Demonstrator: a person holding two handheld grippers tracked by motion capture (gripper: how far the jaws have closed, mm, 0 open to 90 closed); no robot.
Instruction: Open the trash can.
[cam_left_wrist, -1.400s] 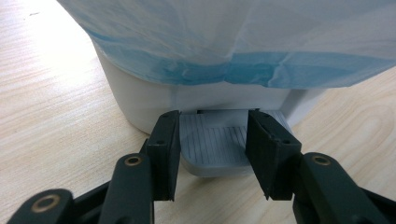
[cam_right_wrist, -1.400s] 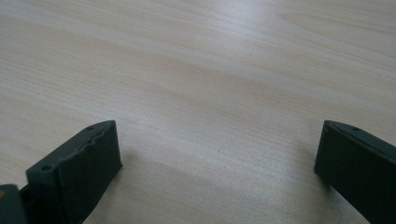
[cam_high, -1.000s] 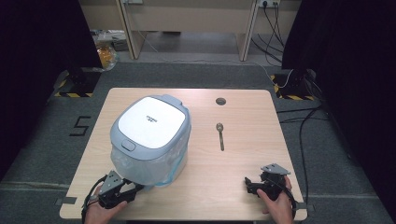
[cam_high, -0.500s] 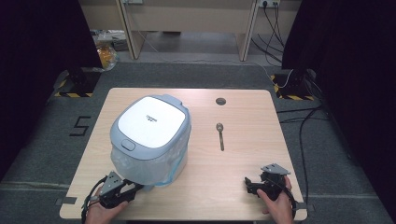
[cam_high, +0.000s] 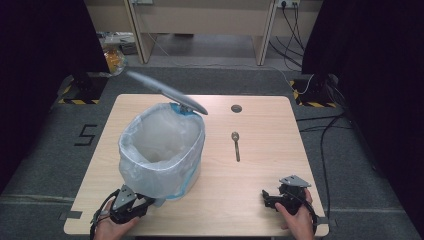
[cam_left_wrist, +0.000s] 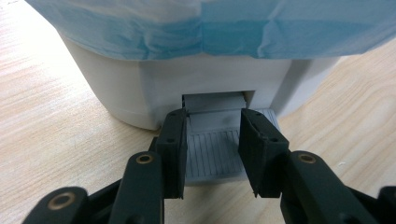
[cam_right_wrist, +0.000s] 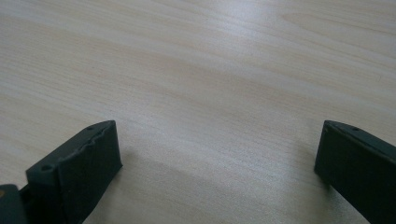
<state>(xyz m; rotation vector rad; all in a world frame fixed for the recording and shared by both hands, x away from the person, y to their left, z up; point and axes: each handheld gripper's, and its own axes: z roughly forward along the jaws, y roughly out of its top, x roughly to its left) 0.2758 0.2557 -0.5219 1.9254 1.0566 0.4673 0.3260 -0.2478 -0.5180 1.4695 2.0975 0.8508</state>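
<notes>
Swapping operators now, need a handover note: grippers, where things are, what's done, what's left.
Left gripper: jaws shut on the pedal at the foot of the bin.
Right gripper: open, holding nothing, over bare table at the near right.
Bin: near left, lined with a bag; lid swung up.
Spoon: flat on the table right of the bin, untouched.
Done: lid open. Left, probably: spoon into the bin, release pedal.

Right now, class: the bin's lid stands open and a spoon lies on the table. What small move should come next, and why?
Probably keep the left gripper clamped on the pedal while the open right gripper reaches toward the spoon: the bin gapes under its raised lid.
</notes>
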